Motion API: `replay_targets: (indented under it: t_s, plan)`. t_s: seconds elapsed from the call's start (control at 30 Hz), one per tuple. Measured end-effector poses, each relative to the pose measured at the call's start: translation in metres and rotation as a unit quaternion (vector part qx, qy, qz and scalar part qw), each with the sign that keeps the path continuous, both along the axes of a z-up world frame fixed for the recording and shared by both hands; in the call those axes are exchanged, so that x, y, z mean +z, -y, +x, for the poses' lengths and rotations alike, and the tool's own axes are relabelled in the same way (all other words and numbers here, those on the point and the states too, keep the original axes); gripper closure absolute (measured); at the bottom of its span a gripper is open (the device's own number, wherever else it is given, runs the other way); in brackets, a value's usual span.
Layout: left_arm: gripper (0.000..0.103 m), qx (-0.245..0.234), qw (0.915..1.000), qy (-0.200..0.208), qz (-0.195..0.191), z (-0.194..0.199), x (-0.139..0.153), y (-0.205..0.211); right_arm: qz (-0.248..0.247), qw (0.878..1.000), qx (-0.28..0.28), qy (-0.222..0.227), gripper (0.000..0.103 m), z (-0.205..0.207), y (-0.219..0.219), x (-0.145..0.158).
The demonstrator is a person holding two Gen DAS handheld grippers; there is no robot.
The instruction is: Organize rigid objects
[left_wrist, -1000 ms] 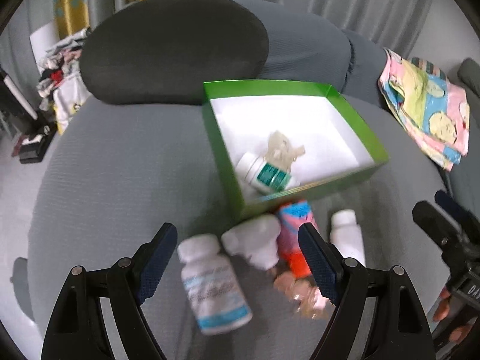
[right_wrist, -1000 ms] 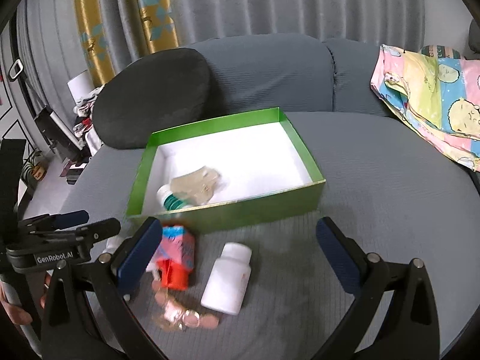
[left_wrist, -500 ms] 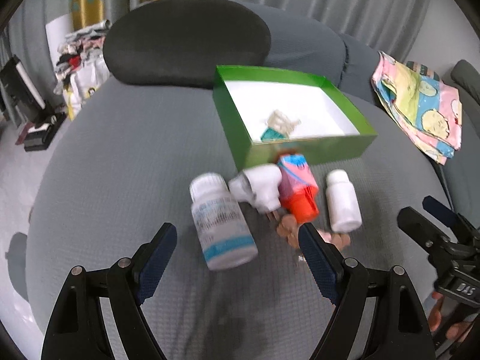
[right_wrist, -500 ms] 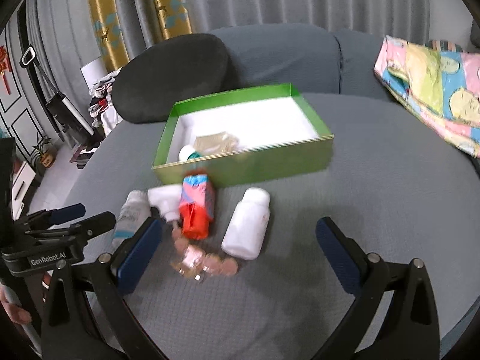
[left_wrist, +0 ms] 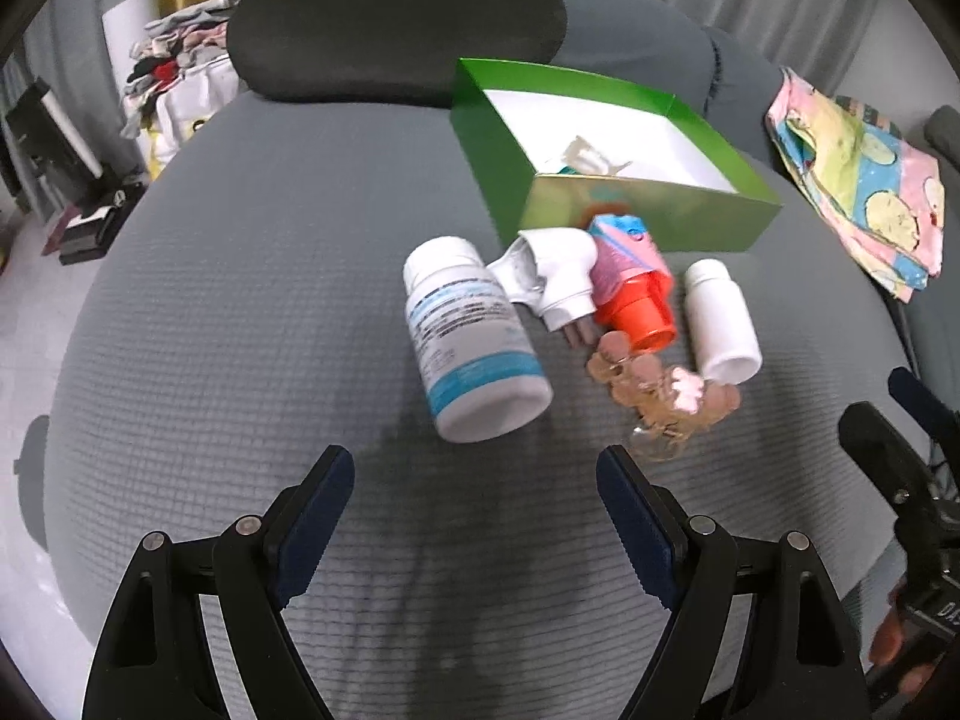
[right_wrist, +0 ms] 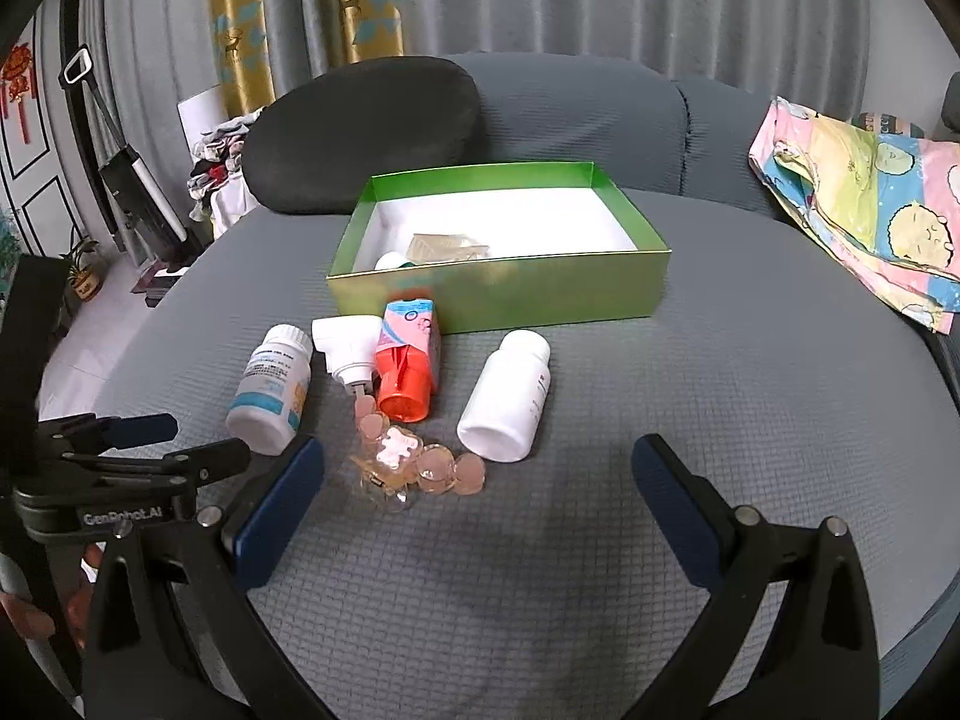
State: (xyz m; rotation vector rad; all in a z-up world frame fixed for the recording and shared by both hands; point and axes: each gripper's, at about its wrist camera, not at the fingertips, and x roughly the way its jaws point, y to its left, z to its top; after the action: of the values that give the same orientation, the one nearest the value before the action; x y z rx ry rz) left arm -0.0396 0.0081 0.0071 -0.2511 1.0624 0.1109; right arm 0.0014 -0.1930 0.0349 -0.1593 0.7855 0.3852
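My left hand-held gripper (left_wrist: 474,516) and right hand-held gripper (right_wrist: 477,510) both stood apart, empty. At frame centre, before the green box (right_wrist: 528,294), lay the big bottle (left_wrist: 471,339): stiff, light I judged, smooth and prone to roll. I would pinch it across its body, mid-label.

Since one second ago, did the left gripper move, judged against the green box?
Yes. The left gripper pulled back from the green box: the box now sits higher and smaller in its view, and the blue-label bottle lies wholly ahead of the fingertips.
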Motion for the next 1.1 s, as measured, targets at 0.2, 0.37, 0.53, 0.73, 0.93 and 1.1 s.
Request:
replay_targets:
  t_s: [0.2,0.37,0.53,0.73,0.93,1.1]
  plan:
    - [0.019,0.0,0.9999,0.007,0.013,-0.003,0.002,0.001,0.002,1.0,-0.001,-0.01,0.001,-0.001,0.001,-0.005]
    - [0.019,-0.007,0.9997,0.012,0.019,-0.003,0.002,0.006,0.004,1.0,-0.001,-0.013,0.001,-0.001,0.001,-0.006]
    - [0.02,-0.013,0.9997,0.011,0.02,-0.002,0.002,0.009,0.004,1.0,0.002,-0.014,0.001,-0.001,0.001,-0.007]
    - [0.019,-0.017,0.9995,0.019,0.02,-0.002,0.005,0.011,0.004,1.0,0.002,-0.013,0.001,-0.002,0.0,-0.008]
    - [0.019,-0.019,0.9994,0.02,0.02,-0.002,0.005,0.013,0.003,1.0,0.001,-0.014,0.001,-0.004,0.0,-0.009]
    - [0.019,-0.02,0.9994,0.02,0.018,-0.002,0.005,0.014,0.003,1.0,0.002,-0.015,0.001,-0.005,-0.001,-0.01]
